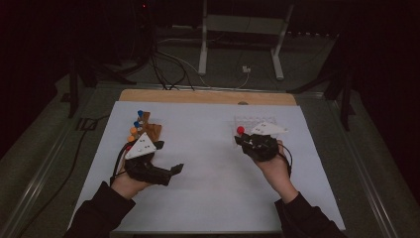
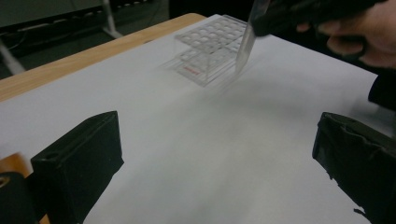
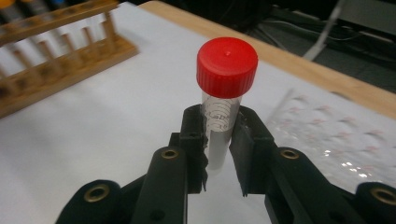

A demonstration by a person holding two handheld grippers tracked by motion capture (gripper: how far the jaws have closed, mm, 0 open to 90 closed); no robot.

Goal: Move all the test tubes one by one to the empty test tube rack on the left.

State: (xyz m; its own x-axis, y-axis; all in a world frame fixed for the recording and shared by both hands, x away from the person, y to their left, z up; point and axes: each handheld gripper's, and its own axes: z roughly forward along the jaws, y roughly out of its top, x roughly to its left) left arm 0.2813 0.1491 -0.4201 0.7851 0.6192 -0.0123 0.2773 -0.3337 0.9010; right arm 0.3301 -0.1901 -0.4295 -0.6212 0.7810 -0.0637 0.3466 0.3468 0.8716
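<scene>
My right gripper point(image 3: 218, 122) is shut on a clear tube with a red cap point(image 3: 227, 65), which it holds upright just above the white sheet. In the high view the red cap point(image 1: 240, 130) shows at the front of the right gripper point(image 1: 242, 139), beside a clear plastic rack point(image 1: 247, 121). My left gripper point(image 1: 172, 172) hovers at the left with its jaws pointing right. In its own view the left gripper point(image 2: 215, 140) stands wide open with nothing between its jaws. A wooden rack point(image 1: 147, 130) with several coloured-capped tubes stands just behind the left hand.
The white sheet point(image 1: 208, 163) covers a wooden table whose far edge point(image 1: 208, 95) shows beyond it. The clear rack point(image 2: 210, 51) lies ahead of the left jaws, with the other hand point(image 2: 369, 37) above it. The wooden rack point(image 3: 56, 46) and the clear rack point(image 3: 336, 135) flank the held tube.
</scene>
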